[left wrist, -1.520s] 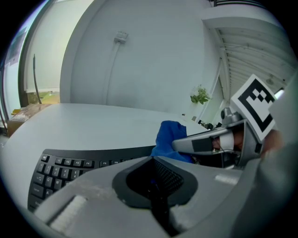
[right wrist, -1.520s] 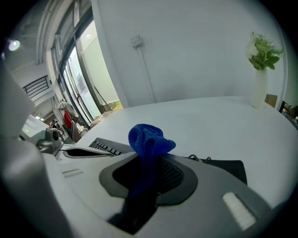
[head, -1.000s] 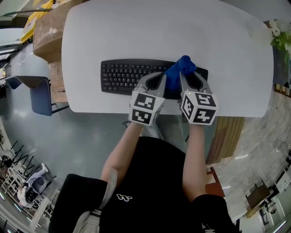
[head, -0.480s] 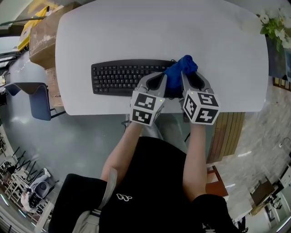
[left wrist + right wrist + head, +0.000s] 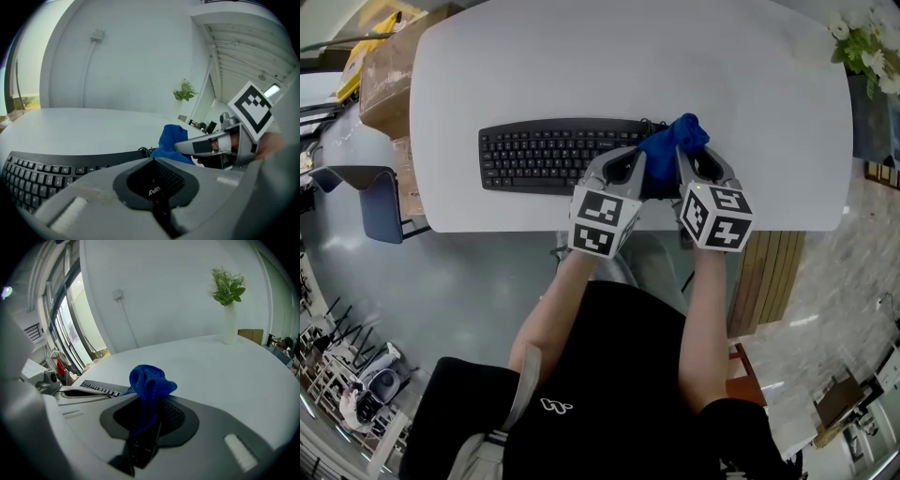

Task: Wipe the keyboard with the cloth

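A black keyboard [image 5: 548, 155] lies on the white table [image 5: 628, 56], near its front edge. A bunched blue cloth [image 5: 672, 148] sits over the keyboard's right end. My right gripper [image 5: 690, 157] is shut on the cloth [image 5: 147, 383], which sticks up from between its jaws. My left gripper [image 5: 630, 161] is just left of the cloth, above the keys, with its jaws shut and nothing between them. In the left gripper view the keyboard [image 5: 33, 173] runs off to the left, and the cloth [image 5: 172, 139] and right gripper [image 5: 211, 146] are to the right.
A white vase of green plants [image 5: 865, 42] stands at the table's far right corner [image 5: 228, 310]. Cardboard boxes [image 5: 384, 66] and a blue chair [image 5: 380, 197] stand on the floor to the left. A wooden cabinet [image 5: 769, 272] is under the table's right side.
Both grippers and the cloth have shifted right along the keyboard, towards its right end. The keyboard's right end, earlier visible past the right gripper, is now hidden.
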The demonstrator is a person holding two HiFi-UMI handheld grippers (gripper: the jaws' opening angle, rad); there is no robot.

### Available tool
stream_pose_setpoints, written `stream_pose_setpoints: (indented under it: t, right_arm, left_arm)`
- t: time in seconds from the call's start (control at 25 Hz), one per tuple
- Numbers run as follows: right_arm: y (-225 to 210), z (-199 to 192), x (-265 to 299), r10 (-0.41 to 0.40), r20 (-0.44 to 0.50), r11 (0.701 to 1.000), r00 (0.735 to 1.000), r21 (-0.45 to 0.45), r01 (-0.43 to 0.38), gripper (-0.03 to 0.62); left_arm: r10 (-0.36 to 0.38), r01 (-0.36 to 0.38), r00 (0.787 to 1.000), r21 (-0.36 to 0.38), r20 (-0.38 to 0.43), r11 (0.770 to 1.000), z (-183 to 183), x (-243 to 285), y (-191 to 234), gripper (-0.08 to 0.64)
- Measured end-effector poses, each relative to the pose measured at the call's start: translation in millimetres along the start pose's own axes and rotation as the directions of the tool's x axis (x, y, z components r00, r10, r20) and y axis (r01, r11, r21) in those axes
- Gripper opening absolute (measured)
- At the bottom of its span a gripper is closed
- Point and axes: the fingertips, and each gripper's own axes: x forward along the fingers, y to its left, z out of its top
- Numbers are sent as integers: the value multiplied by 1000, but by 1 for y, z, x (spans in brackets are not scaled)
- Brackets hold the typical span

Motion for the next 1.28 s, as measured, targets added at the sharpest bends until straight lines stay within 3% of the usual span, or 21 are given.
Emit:
stream_pose_setpoints:
  t: [0.4,0.84,1.08,1.28]
  right_arm:
    - [-25,-4,-8,-20,9,999,1000,35,20,98]
    - [-50,19,-43,-86,88,995,992,57,81,97]
    - [-14,59,-58,-40,170,999,985,-1,41,97]
    - [64,89,-51,54,222,997,974,-72,-39,97]
  left_arm:
    - [-1,2,1000,31,-28,1000,-3,5,-18,-2]
    - [-70,70,998,36,4,997,15,11,-47,-2]
    - [-50,50,997,0,50,999,24,-17,-32,-2]
    - [25,-20,995,-51,92,998,22,-67,22,-2]
